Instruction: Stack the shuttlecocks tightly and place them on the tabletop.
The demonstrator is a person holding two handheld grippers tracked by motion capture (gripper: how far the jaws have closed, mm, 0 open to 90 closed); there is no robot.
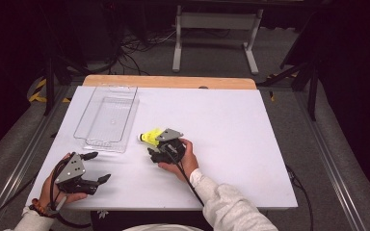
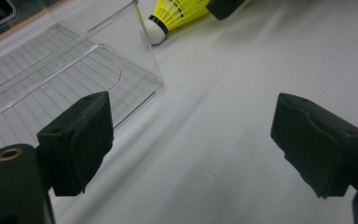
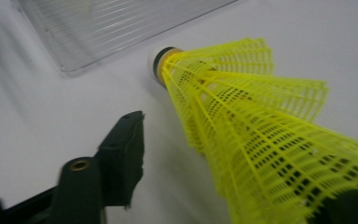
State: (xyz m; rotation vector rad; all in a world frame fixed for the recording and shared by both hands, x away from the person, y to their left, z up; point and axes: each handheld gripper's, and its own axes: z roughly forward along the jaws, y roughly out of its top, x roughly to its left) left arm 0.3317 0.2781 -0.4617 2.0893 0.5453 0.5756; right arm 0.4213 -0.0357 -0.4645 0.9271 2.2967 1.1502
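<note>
Basically a white table (image 1: 231,144) with a clear plastic bin (image 1: 108,118) at its far left, ribbed floor, nothing inside it as far as the high view shows. Just beside the bin's near right corner lies a yellow shuttlecock (image 1: 150,137), on its side on the table, white cork tip toward the bin, skirt flaring toward the person.

Step in hand, by my read: grasping the shuttlecock, likely to drop it in the bin. Right gripper (image 1: 161,149) sits at the skirt end; in the right gripper view the yellow mesh skirt (image 3: 261,154) lies between the jaws, the left jaw stands clear of it with a gap of table showing, and the right jaw is mostly hidden under the mesh. So the jaws are partway in, bracketing the skirt, no firm pinch visible yet; cannot tell if the far pad touches.

Left gripper (image 1: 96,168) rests near the table's front left, jaws spread wide, nothing between them; its view looks at the bin corner (image 2: 154,79) and the cork (image 2: 154,31).

Next move calls for gentle closing on the skirt, which will flex and crush easily, then a lift over the bin wall.
</note>
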